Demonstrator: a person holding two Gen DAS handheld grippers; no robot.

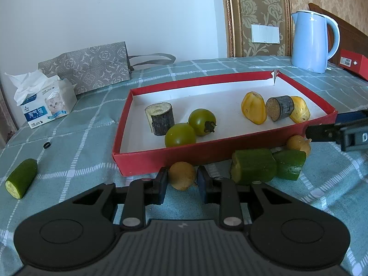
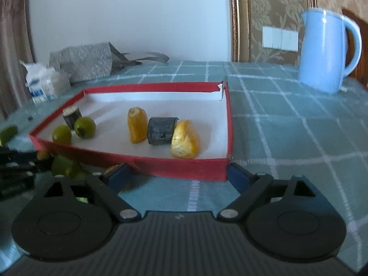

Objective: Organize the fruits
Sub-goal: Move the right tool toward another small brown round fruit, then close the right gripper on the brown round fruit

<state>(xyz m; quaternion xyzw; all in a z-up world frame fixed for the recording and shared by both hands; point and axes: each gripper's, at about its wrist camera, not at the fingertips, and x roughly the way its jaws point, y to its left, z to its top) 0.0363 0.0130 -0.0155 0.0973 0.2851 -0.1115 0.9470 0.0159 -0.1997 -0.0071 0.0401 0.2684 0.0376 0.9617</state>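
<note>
Left gripper [image 1: 182, 185] matte black, ribbed grey housing with small white logo, two round black discs, silver pivot rivets, blue-padded fingers [image 1: 162, 187], right gripper [image 2: 177, 176] same black build, blue pads, silver rivets, ribbed body
</note>
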